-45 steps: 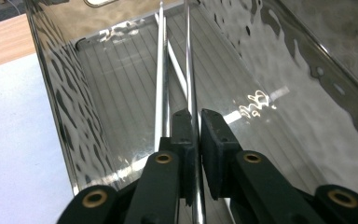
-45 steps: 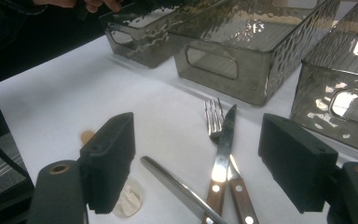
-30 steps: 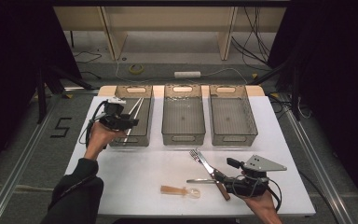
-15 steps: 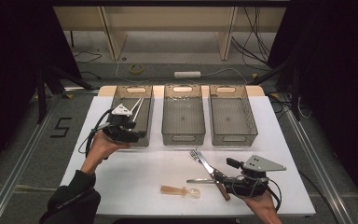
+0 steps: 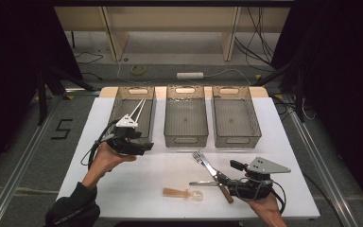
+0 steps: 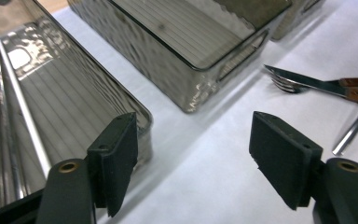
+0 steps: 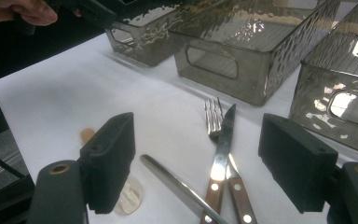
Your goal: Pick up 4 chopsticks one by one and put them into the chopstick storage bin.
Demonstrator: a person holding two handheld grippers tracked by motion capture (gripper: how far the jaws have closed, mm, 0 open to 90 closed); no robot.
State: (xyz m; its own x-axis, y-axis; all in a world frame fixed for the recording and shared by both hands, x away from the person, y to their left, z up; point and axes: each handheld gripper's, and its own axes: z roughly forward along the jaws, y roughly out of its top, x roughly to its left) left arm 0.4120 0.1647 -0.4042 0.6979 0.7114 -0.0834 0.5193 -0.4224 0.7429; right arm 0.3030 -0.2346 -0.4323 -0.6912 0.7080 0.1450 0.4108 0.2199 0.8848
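My left gripper [image 5: 144, 147] [image 6: 193, 158] hovers just in front of the left bin [image 5: 152, 118] [image 6: 142, 119]. Its jaws have just been opening and stand open with nothing between them. Two silver rods [image 5: 137, 109] [image 6: 9, 93] lie lengthwise in that bin. My right gripper [image 5: 234, 177] [image 7: 200, 158] rests open at the front right. It sits over a wooden-handled knife [image 5: 212, 170] [image 7: 222, 149], a fork [image 5: 198, 156] [image 7: 213, 114] and a plain metal handle [image 5: 201, 183] [image 7: 177, 184], gripping none. A translucent plastic spoon [image 5: 182, 193] [image 7: 128, 196] lies to the left of them.
The middle bin [image 5: 185, 139] [image 7: 223, 74] and the right bin [image 5: 236, 139] [image 7: 340, 107] stand beside the left one along the back of the white table [image 5: 170, 165]. Beyond the table's far edge are cables and a shelf frame.
The left hand has drawn back from over the left bin toward the near side, and its jaws stand wider. The rods stay in the bin. The right gripper has kept still.
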